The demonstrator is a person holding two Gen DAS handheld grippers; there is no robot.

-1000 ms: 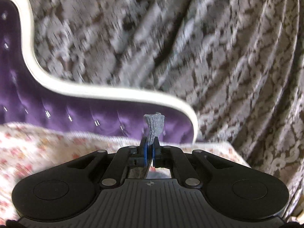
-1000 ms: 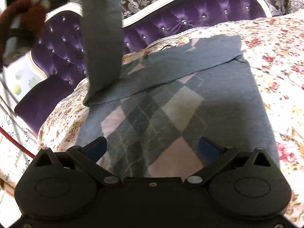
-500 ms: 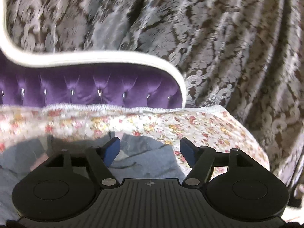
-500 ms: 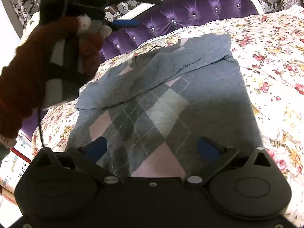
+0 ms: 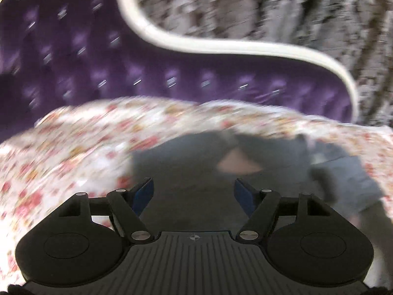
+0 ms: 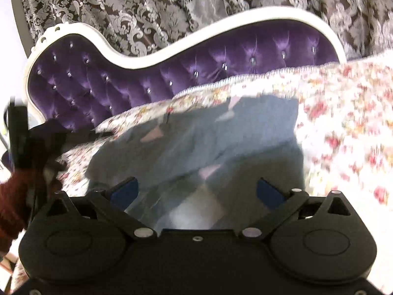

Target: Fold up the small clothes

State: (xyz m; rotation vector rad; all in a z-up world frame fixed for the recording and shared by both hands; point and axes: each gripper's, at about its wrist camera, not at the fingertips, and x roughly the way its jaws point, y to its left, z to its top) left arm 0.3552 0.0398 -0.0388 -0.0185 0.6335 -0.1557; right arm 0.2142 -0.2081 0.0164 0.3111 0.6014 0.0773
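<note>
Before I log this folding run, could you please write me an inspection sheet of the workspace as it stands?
Surface: floral bedspread over the bed; both views motion-blurred.
Job's things: grey argyle sweater lying on the bedspread, one sleeve laid across its upper part.
Clutter: nothing seen.
Grippers: left gripper open above the sweater, holding nothing; right gripper open above the sweater, holding nothing.
Cables: nothing clearly seen; the dark shapes at the left edge of the right wrist view are too blurred to tell.
Surroundings: purple tufted headboard with white frame; patterned curtain behind.
</note>
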